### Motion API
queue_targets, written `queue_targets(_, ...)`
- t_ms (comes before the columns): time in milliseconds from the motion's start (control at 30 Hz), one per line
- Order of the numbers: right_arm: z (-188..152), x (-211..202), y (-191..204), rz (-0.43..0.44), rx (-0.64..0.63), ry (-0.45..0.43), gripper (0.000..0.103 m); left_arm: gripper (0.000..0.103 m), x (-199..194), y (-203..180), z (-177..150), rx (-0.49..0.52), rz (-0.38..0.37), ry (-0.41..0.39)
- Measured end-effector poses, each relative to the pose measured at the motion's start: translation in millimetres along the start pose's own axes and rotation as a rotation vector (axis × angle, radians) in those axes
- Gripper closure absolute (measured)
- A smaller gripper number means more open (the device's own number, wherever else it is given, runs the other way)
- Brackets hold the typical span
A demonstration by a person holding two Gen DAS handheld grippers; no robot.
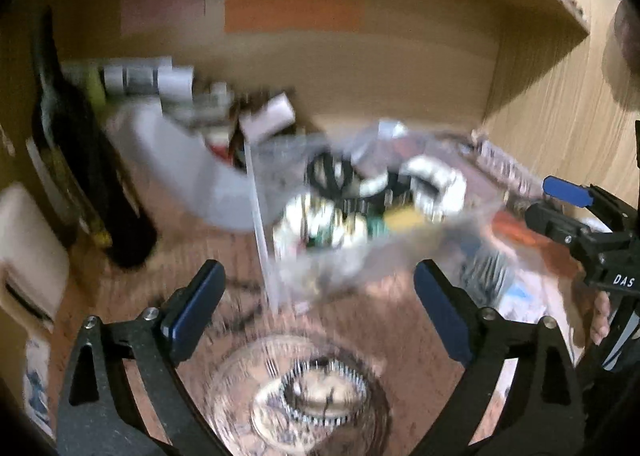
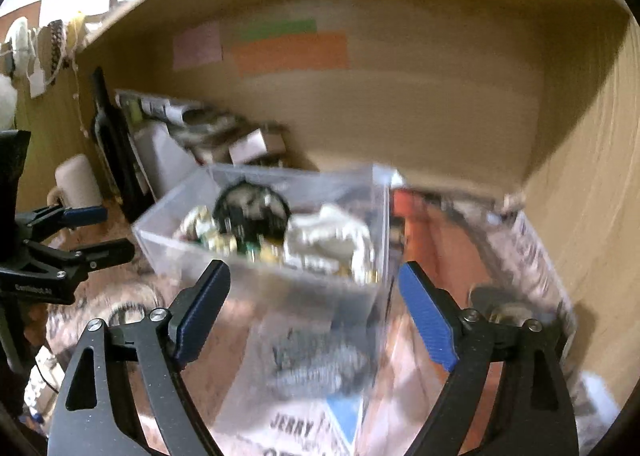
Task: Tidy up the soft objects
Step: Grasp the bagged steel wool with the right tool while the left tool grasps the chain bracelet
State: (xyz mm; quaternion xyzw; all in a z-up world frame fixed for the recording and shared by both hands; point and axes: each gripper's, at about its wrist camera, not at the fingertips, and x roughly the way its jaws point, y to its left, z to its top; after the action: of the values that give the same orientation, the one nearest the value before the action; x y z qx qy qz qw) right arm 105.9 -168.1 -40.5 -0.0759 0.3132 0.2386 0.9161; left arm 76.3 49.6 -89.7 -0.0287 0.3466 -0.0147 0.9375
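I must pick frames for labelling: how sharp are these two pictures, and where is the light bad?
Left wrist view: heavy motion blur on the clear box, while the left hand-held gripper is sharp. Right wrist view: the box is blurred less; the top left corner is overexposed.

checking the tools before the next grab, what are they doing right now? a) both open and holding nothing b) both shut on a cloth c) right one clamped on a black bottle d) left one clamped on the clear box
a: the left tool and the right tool both have their jaws spread wide with nothing between them, and the clear plastic box of soft items sits ahead of them, ungripped.
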Motion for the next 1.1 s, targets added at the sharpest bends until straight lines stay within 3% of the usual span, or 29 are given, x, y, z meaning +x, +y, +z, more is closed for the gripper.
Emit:
queue_targets(133,-23,13,-5,-0.004,0.016,0.073,0.018,0.007,19,3,-25,-0.025,-0.021,0.101)
queue_targets(533,-54,50,-5,0.034,0.016,0.253,0.020,0.007,39,-5,-69,0.021,0.030,0.202)
queue_targets(633,-57,53,-6,0.047,0.019,0.267,0.033,0.008,36,-9,-74,0.036,0.046,0.170)
queue_targets(733,-57,52,-6,0.057,0.022,0.263,0.044,0.018,33,-9,-76,0.033,0.039,0.145)
queue_targets(800,-58,51,-7,0.061,0.024,0.258,0.046,0.031,30,-9,-77,0.028,0.032,0.137)
queue_targets(1100,-57,39,-5,0.078,0.038,0.219,0.058,0.064,15,-10,-83,0.039,0.031,0.116)
